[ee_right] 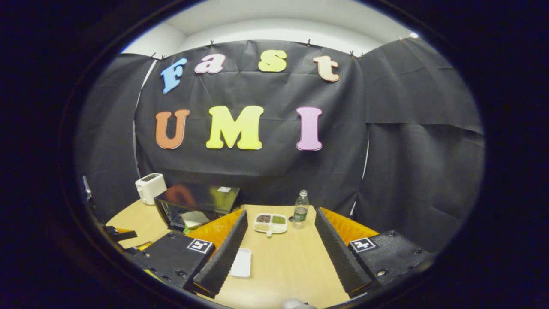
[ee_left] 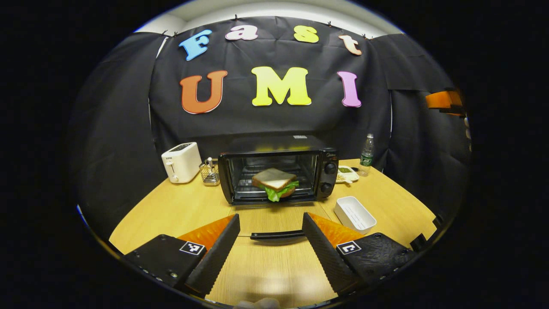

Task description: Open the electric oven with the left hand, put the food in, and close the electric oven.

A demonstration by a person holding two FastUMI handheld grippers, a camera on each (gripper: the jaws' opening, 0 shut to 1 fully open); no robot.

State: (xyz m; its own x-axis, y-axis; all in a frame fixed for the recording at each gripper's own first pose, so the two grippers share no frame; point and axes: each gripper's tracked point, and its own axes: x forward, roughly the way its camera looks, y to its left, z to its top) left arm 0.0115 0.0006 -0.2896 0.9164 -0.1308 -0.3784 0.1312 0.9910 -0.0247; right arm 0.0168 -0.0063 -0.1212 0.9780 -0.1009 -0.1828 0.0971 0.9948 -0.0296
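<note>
Now hovering with jaws spread wide and empty: left gripper [ee_left: 271,240], just above the lowered door handle [ee_left: 277,234], not gripping it. Lying flat beyond it and reaching toward the near edge of the desk [ee_left: 171,210]: the glass door of the electric oven [ee_left: 276,174]. Sitting on the rack inside the open cavity, lettuce hanging forward over the front lip: the sandwich [ee_left: 274,182]. Resting empty to the right of the door: a white tray [ee_left: 354,213]. Standing at far left: a toaster [ee_left: 181,162]; at far right, a bottle [ee_left: 366,161]. Hanging open and idle well to the right, over bare desk: right gripper [ee_right: 281,253], facing a divided dish [ee_right: 270,223]. Risking, on closing: pinching the overhanging lettuce in the door, or slipping off the thin handle and letting the door drop back.
</note>
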